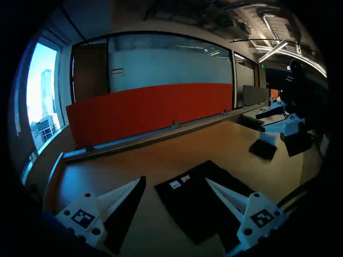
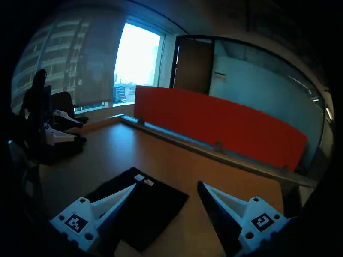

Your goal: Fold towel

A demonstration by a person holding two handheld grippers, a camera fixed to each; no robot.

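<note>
A black towel (image 1: 188, 205) lies folded flat on the wooden table (image 1: 180, 150), with two small white tags (image 1: 175, 184) near its far edge. My left gripper (image 1: 175, 179) hovers open just above it; its right finger reaches over the cloth and its left finger is over bare wood. In the right gripper view the same towel (image 2: 145, 210) lies low and left, and my right gripper (image 2: 167, 184) is open with its left finger over the cloth. Neither gripper holds anything. Each gripper appears far off in the other's view: the right gripper (image 1: 261, 130), the left gripper (image 2: 79, 130).
A red partition (image 1: 150, 109) on a metal rail (image 1: 163, 135) runs along the table's far edge. Behind it are a glass wall and a brown door (image 2: 193, 66). A bright window (image 2: 135, 64) and a dark chair (image 2: 64, 103) stand beyond the table's end.
</note>
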